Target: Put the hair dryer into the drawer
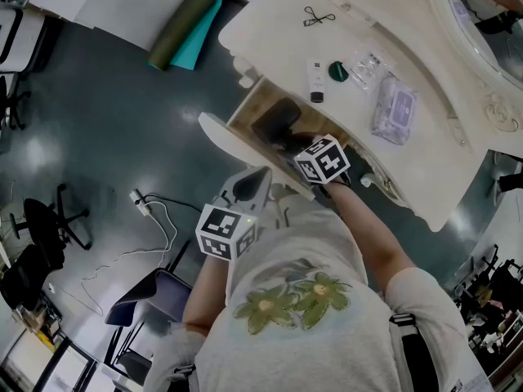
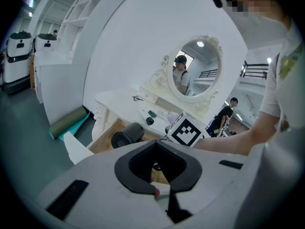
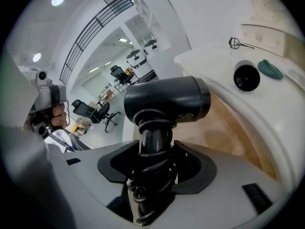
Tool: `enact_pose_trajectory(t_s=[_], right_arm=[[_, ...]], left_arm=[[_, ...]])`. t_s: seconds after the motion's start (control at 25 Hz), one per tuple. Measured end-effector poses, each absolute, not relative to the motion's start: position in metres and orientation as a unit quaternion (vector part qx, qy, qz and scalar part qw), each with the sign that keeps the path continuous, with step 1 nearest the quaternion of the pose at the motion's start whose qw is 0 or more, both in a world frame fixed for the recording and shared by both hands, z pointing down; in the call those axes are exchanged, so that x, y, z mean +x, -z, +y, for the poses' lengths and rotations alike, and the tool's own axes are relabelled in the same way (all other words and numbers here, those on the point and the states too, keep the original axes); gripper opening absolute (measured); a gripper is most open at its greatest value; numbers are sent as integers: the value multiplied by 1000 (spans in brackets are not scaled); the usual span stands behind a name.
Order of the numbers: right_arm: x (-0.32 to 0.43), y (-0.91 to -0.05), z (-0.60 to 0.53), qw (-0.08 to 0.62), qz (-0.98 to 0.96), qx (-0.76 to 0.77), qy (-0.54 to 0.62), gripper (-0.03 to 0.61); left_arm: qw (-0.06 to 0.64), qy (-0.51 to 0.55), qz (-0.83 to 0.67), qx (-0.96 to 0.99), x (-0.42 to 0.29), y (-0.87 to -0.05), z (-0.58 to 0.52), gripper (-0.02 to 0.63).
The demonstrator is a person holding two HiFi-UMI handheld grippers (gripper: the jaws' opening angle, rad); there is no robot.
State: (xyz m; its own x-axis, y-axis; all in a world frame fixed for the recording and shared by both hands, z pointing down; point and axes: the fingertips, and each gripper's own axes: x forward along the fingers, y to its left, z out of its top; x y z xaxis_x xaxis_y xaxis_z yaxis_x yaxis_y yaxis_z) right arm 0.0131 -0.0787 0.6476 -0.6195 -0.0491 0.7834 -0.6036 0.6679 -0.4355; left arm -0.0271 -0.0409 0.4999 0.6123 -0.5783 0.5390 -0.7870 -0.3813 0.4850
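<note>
Placing step: right gripper (image 3: pixel 155 168) clamps the dryer (image 3: pixel 167 99) by its cord-wrapped handle inside the open drawer (image 1: pixel 255 103); left gripper (image 2: pixel 157 168) is closed and empty; next, probably lower and release.

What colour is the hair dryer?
The hair dryer is black; the right gripper view shows it best.

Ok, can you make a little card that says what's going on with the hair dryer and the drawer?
hair dryer: black, cord coiled round its handle, held over the drawer
right gripper: jaws closed on the dryer's handle
left gripper: jaws together, holding nothing
drawer: open, wooden floor showing
table top: white tube, purple pack
dryer let go: not yet
</note>
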Motion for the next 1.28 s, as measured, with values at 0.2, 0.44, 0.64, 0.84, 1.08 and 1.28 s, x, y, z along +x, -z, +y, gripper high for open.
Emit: enact_pose_trajectory(t_s=[0.2, 0.44, 0.64, 0.84, 1.08, 1.28], right_arm=[[11, -653, -80, 394, -822, 192, -363, 222], [7, -658, -79, 405, -818, 185, -364, 222], [4, -665, -81, 409, -812, 186, -372, 222], [4, -675, -82, 419, -808, 186, -371, 222], [7, -686, -83, 429, -802, 189, -371, 222], [7, -693, -82, 435, -799, 187, -371, 222]], left_arm=[[370, -142, -419, 817, -27, -501, -40, 9], [372, -143, -421, 815, -28, -504, -37, 9], [374, -143, -422, 813, -28, -505, -36, 9], [377, -144, -424, 811, -28, -507, -34, 9], [379, -145, -426, 808, -30, -510, -34, 9], [380, -147, -428, 807, -31, -511, -34, 9]])
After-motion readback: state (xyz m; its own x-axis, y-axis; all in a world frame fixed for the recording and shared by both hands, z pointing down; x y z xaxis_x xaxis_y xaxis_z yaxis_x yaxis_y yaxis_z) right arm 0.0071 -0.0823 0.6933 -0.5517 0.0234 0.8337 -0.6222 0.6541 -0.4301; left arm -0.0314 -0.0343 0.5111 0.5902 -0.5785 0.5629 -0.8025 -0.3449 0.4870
